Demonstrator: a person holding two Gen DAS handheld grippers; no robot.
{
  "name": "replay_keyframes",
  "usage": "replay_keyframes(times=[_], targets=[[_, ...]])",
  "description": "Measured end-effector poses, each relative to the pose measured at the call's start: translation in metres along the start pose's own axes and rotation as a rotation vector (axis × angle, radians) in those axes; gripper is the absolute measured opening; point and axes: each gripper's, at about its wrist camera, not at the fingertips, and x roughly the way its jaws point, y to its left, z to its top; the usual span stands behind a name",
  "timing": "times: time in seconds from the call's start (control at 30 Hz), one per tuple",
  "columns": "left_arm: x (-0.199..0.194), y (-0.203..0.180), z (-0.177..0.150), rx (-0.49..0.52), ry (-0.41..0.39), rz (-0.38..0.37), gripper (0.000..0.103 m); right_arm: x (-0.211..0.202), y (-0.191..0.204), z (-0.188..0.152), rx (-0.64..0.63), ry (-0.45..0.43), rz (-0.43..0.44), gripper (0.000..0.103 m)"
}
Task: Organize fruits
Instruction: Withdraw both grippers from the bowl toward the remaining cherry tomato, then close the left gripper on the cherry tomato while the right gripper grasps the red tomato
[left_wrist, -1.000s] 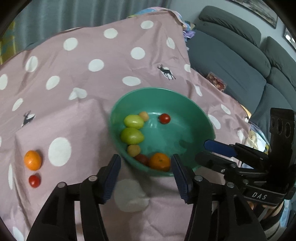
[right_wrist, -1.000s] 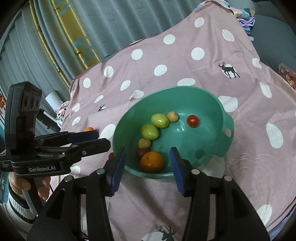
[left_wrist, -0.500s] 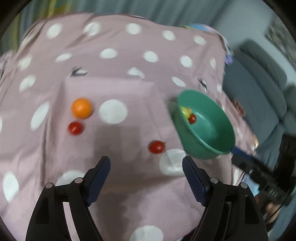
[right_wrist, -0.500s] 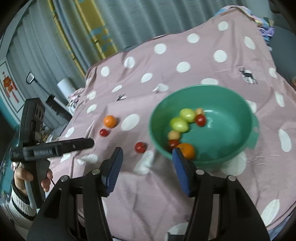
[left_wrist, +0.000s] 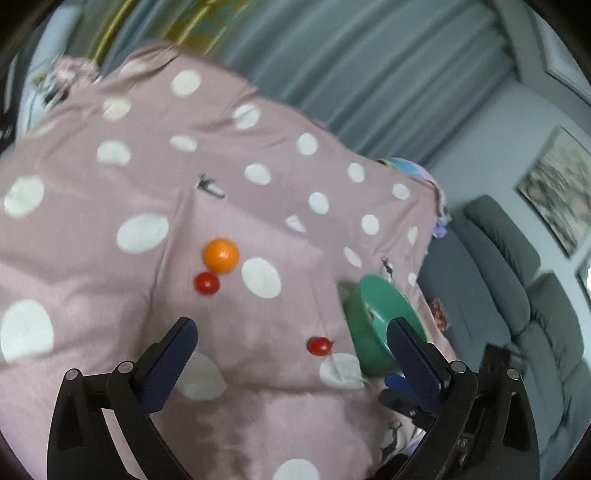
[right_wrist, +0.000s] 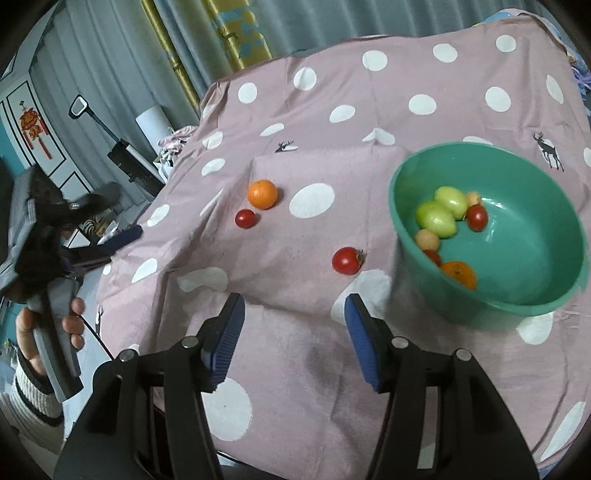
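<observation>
Now | my left gripper (left_wrist: 291, 345) has swung off the green bowl (left_wrist: 373, 325), jaws just opened wide, empty | right gripper (right_wrist: 293, 332) part-open, empty | next: loose tomato (left_wrist: 319, 346).

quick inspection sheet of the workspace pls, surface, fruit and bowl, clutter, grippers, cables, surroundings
surface: pink polka-dot cloth, wrinkled, draped over the edges.
job's things: green bowl on the cloth holds two green fruits, a red tomato, two small yellowish fruits, an orange and a partly hidden red fruit. Outside it: loose orange with a small tomato beside it, and a stemmed tomato nearer the bowl.
clutter: nothing seen on the cloth.
grippers: left gripper open wide, jaws just been opening, nothing between them; right gripper open, empty.
cables: thin dark cord by the person's hand.
surroundings: grey sofa, curtains, framed picture.
</observation>
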Motion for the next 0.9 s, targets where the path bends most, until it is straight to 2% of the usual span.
replay_keyframes(times=[0.1, 0.17, 0.27, 0.53, 0.7, 0.9], targets=[[0.011, -0.003, 0.002, 0.088, 0.098, 0.042, 0.102, 0.008, 0.000, -0.002, 0.005, 0.015, -0.012, 0.057], [0.021, -0.001, 0.002, 0.106, 0.147, 0.061, 0.102, 0.014, 0.000, -0.003, 0.011, 0.025, -0.021, 0.057], [0.026, 0.001, -0.003, 0.134, 0.156, 0.058, 0.102, 0.023, -0.002, -0.004, 0.017, 0.043, -0.026, 0.057], [0.049, 0.006, -0.008, 0.183, 0.240, 0.125, 0.102, 0.048, 0.000, 0.003, -0.022, 0.073, -0.090, 0.057], [0.058, 0.009, -0.002, 0.264, 0.257, 0.178, 0.102, 0.069, 0.001, 0.012, -0.060, 0.102, -0.133, 0.055], [0.086, 0.017, 0.011, 0.328, 0.321, 0.231, 0.102, 0.085, -0.004, 0.024, -0.084, 0.117, -0.211, 0.053]])
